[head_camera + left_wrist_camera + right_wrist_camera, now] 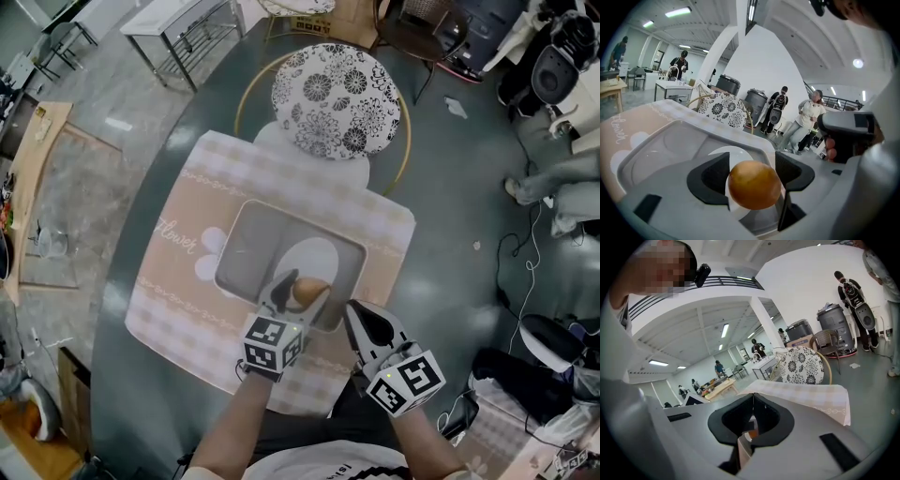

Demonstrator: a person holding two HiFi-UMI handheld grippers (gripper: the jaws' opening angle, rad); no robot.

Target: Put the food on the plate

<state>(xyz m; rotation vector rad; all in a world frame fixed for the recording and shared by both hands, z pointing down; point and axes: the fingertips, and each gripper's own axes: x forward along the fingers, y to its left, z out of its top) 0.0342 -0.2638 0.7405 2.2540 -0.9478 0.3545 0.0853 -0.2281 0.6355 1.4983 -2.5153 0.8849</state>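
At the left of the head view, the checked tablecloth [183, 281] covers the surface, and a grey tray [246, 246] sits on it near the middle. I count one tray, and inside it one white plate [317, 259].

My left claw [302, 292] is closed on the food [310, 290], a single round, orange-brown piece with a smooth, slightly glossy skin. In the left gripper view it fills the gap between the jaws, pinched across its widest part, with the white of the plate showing behind and under it. It hangs over the near edge of the plate. I cannot tell whether it touches the plate.

I judge the food to be light and fairly firm, but I cannot tell if it is fruit or bread, so I would not squeeze harder than this. Being smooth and ball-shaped, it will likely slip if gripped off-centre, and it may roll once freed. The hold across the middle looks right to me, and a low release toward the middle of the plate seems safest.

Further right, my right claw [368, 326] hovers beside the tray. The right gripper view shows its jaws drawn together, tips meeting, with nothing held.

That makes one piece of food, one plate, one tray and two claws.
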